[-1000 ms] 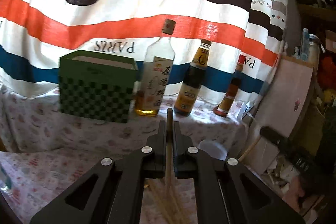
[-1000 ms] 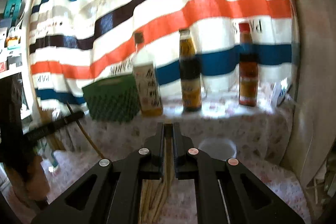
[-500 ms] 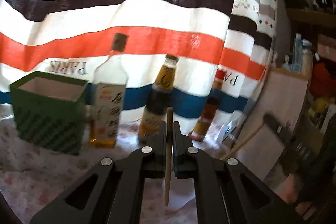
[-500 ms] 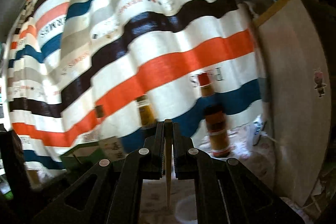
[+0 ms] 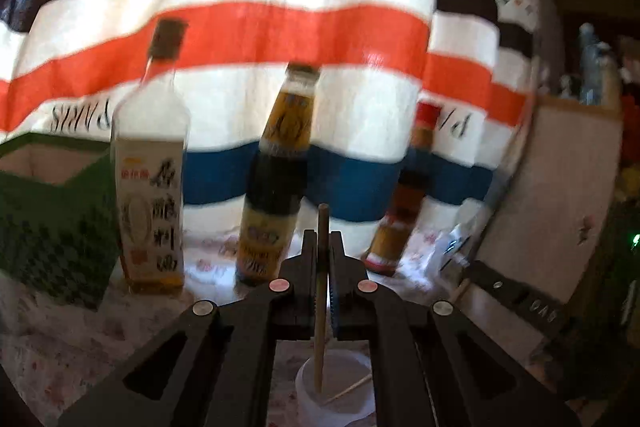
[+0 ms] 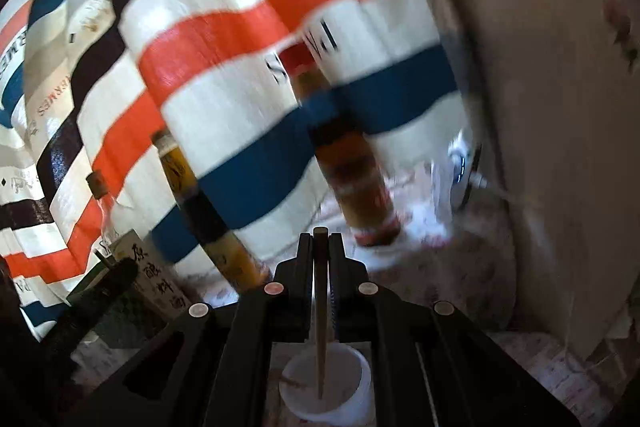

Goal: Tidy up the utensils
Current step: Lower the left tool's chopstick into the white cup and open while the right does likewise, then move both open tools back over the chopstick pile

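Holding a chopstick (image 5: 320, 291) upright, the left gripper (image 5: 323, 259) has its jaws pinched on the shaft; the lower tip hangs over a white cup (image 5: 334, 387) at 6 o'clock, where another stick's end shows. Left to right behind it: green checked box (image 5: 52, 223) at 9 o'clock, pale bottle (image 5: 150, 195), dark bottle (image 5: 278, 187), red-capped bottle (image 5: 400, 195), all on a flowered cloth (image 5: 60, 339) before a striped curtain (image 5: 280, 27). The right gripper (image 6: 321, 255) likewise pinches a second chopstick (image 6: 321, 311), its tip inside the cup (image 6: 360, 367), possibly touching the bottom; blur hides it.
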